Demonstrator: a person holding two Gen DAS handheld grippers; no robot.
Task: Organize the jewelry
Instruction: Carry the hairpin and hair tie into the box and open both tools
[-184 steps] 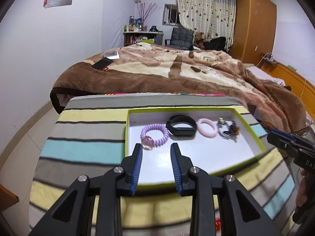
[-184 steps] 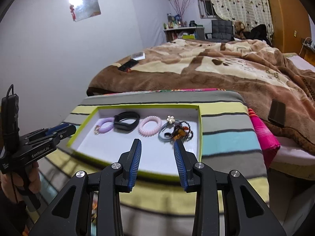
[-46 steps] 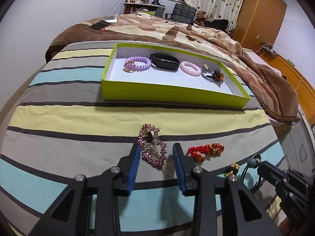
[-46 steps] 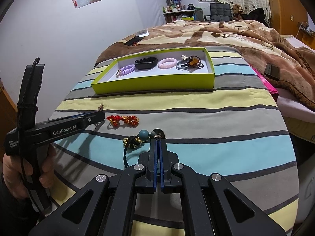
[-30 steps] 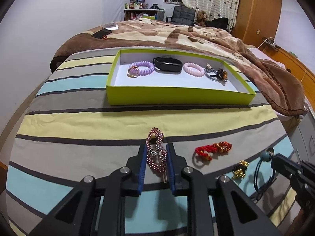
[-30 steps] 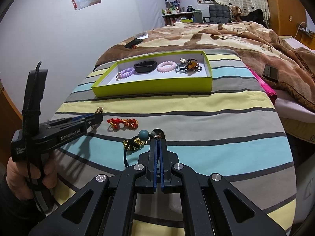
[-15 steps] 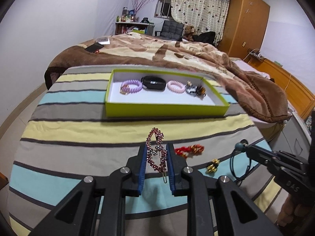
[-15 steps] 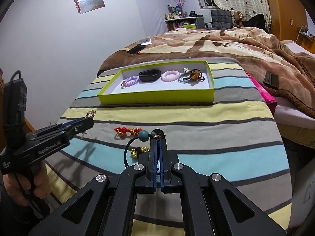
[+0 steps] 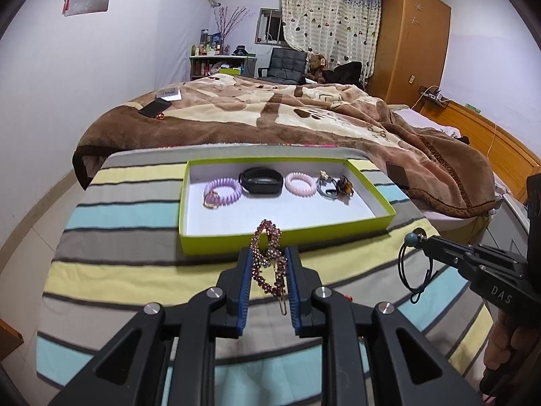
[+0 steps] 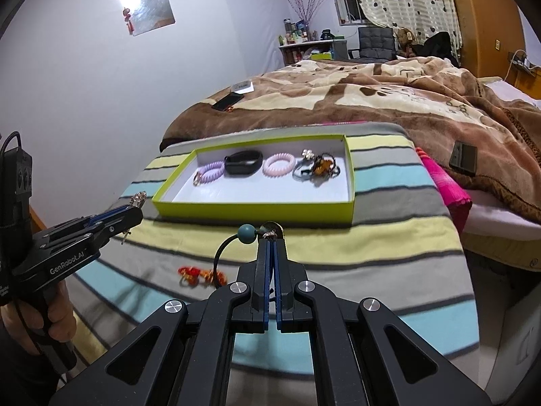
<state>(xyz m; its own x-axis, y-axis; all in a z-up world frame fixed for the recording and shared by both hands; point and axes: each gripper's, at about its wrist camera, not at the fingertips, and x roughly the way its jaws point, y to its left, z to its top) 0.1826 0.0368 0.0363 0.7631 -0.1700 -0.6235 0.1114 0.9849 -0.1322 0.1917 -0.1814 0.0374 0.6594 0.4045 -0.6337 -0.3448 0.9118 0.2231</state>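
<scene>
A pink rhinestone hair clip (image 9: 267, 260) sits pinched between the blue pads of my left gripper (image 9: 268, 253), lifted off the striped cloth just in front of the lime-green tray (image 9: 287, 237). My right gripper (image 10: 271, 237) is shut on a black elastic hair tie with a teal bead (image 10: 246, 233), whose loop (image 9: 410, 270) dangles below the tips. In the right wrist view the left gripper (image 10: 135, 203) comes in from the left, level with the tray's (image 10: 253, 211) near corner. The tray holds a purple coil bracelet (image 9: 221, 191), a black band (image 9: 260, 181), a pink coil (image 9: 300, 184) and beaded pieces (image 9: 334, 186).
A red and gold knotted ornament (image 10: 199, 274) lies on the striped cloth (image 9: 118, 253) near the front. Behind the tray rises a bed with a brown blanket (image 9: 287, 115), a phone (image 9: 155, 107) on it. A dark card (image 10: 465, 159) and pink fabric (image 10: 446, 182) lie to the right.
Both grippers have risen off the cloth with their pieces and come nearer the tray. The hair tie's loop now hangs free; the red ornament stays on the cloth.
</scene>
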